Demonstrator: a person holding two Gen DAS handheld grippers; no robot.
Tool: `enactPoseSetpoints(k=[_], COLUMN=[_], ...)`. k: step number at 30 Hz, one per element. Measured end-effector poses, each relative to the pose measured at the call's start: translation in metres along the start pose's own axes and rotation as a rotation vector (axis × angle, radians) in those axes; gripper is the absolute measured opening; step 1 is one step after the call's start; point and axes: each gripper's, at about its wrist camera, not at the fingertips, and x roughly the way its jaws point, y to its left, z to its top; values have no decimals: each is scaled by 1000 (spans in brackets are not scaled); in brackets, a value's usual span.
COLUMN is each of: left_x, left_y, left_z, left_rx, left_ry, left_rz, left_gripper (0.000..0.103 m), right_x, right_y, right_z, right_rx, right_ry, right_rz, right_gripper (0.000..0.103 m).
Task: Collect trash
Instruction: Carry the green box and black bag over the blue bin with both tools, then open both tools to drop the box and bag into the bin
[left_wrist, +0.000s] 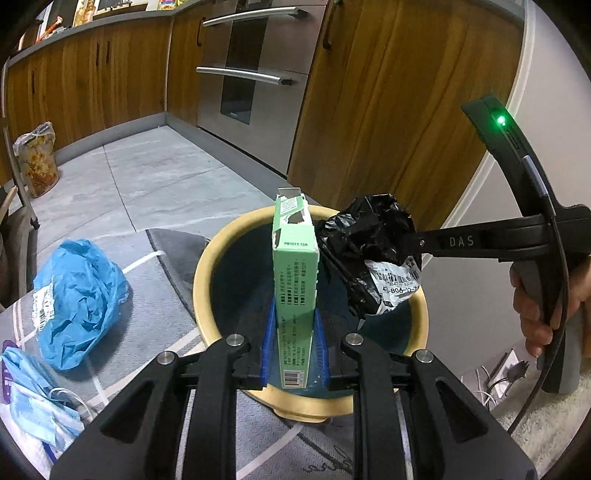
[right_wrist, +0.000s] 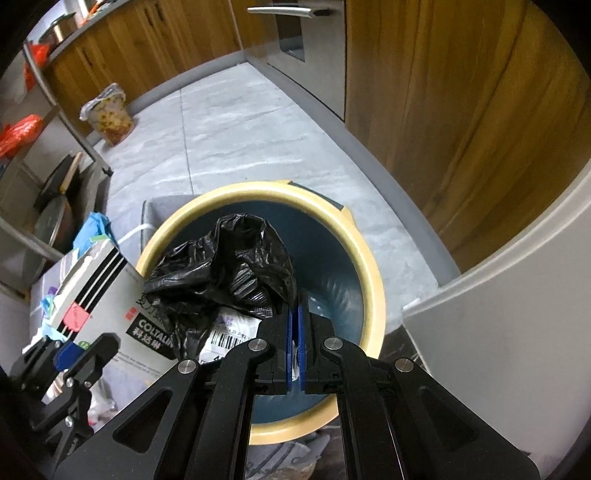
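My left gripper (left_wrist: 294, 321) is shut on a green carton (left_wrist: 295, 273) and holds it upright over the open bin (left_wrist: 207, 266), which has a cream rim and a dark blue inside. My right gripper (right_wrist: 294, 314) is shut on a crumpled black plastic bag with a white label (right_wrist: 229, 273) and holds it over the same bin (right_wrist: 373, 280). The bag (left_wrist: 373, 254) and the right gripper (left_wrist: 410, 242) also show in the left wrist view. The carton (right_wrist: 110, 306) and the left gripper (right_wrist: 68, 352) also show at the left of the right wrist view.
A crumpled blue plastic bag (left_wrist: 77, 299) and blue face masks (left_wrist: 33, 391) lie on the grey rug (left_wrist: 162, 280) left of the bin. A flowered bag (left_wrist: 38, 162) stands by the wooden cabinets (left_wrist: 388, 92). A steel oven (left_wrist: 251, 74) stands behind. A white wall (right_wrist: 509, 317) is at right.
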Motion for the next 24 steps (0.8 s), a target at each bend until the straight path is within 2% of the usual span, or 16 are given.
enactPoseSetpoints(k=[10,11,13,14,19,22,24], left_x=[-1,-2,-4,-6,-18,-29,-38], left_y=[5,5,7,8,12,14,17], left_z=[-2,-2,-1,-1,1,-1,-3], left_rx=[-12,-12,-20,-25,-29,-34,-46], left_ry=[3,2,-3,-9,-30,-43,-53], left_rz=[19,22,29,33,45,57,66], left_gripper=[21,22,32,38,39,40,49], right_x=[0,-1,-2,-3,-9,-17,-23], right_y=[2,1,3,4,2,2,3], right_z=[0,0,0,0,0,-1,-3], right_rx=[-10,-11,-19,-23,-35,-37,-37], right_ry=[4,3,-1,-4,-35,-65,-88], right_rz=[-4,-2,-1,-2,-12,-14,-13], right_gripper=[6,8,12,15,33,47,63])
